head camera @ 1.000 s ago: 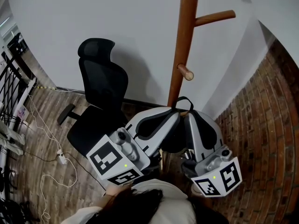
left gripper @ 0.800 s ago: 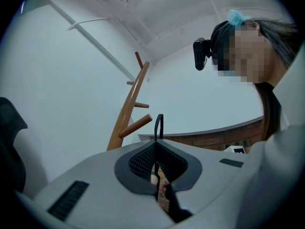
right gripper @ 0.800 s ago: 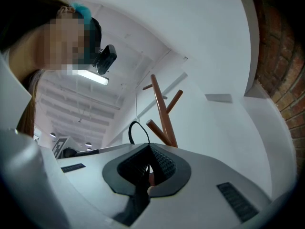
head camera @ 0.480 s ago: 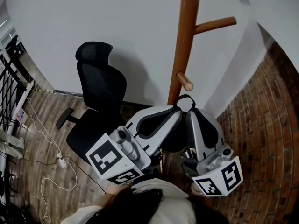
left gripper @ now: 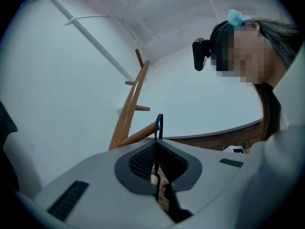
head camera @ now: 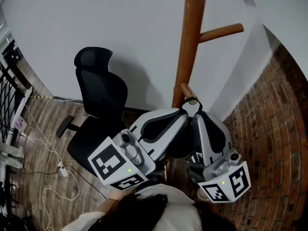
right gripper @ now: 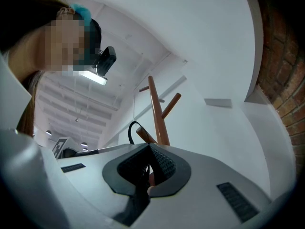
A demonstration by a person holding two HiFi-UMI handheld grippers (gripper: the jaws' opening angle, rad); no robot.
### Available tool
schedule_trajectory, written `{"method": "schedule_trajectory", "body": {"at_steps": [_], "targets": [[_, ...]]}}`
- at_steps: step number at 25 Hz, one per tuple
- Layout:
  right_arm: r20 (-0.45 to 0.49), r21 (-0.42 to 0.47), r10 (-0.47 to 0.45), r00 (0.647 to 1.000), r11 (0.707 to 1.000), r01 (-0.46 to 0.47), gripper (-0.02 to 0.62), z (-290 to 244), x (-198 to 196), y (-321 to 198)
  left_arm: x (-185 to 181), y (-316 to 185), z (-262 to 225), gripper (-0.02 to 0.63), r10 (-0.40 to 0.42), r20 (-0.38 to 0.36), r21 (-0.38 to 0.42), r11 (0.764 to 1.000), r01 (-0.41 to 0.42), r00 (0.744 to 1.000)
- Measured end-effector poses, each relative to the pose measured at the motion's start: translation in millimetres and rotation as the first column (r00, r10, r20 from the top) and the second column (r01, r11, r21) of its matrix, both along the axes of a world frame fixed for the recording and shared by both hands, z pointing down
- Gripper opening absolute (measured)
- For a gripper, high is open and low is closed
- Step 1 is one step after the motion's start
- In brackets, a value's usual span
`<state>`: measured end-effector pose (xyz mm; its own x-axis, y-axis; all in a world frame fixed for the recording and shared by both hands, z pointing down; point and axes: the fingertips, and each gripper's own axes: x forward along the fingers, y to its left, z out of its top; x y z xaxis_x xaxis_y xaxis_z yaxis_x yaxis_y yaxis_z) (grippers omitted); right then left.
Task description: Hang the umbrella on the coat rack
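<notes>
A wooden coat rack (head camera: 190, 37) stands against the white wall, with a short lower peg (head camera: 186, 91) and a longer upper peg (head camera: 221, 32). The umbrella's black strap loop (head camera: 192, 103) sits at the tip of the lower peg and looks to be round it. My left gripper (head camera: 181, 113) and right gripper (head camera: 196, 116) meet just below the peg, both shut on the strap. In the left gripper view the loop (left gripper: 159, 124) rises from the shut jaws in front of the peg (left gripper: 139, 135). In the right gripper view the loop (right gripper: 132, 129) arches beside the peg (right gripper: 144, 136). The umbrella's body is hidden under the grippers.
A black office chair (head camera: 98, 97) stands left of the rack. A brick wall (head camera: 276, 129) curves along the right. Cables (head camera: 43, 138) and a power strip (head camera: 61, 167) lie on the wooden floor at the left. The person's head fills the bottom edge.
Both grippers have carried the strap loop up to the lower peg. One second ago the loop hung clearly below the peg's tip; now it is at the tip.
</notes>
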<state>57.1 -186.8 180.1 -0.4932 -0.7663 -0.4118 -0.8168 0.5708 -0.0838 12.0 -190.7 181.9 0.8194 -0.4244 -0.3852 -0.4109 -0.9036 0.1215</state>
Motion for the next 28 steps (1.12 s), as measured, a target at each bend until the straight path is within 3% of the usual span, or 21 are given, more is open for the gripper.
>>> {"method": "schedule_trajectory", "body": {"at_steps": [28], "targets": [[0.008,-0.084,0.015,1.000,0.996,-0.014,0.037,24,3,-34,7,-32,24,0.012,0.026,0.013,-0.094,0.995,-0.025,1.000]]}}
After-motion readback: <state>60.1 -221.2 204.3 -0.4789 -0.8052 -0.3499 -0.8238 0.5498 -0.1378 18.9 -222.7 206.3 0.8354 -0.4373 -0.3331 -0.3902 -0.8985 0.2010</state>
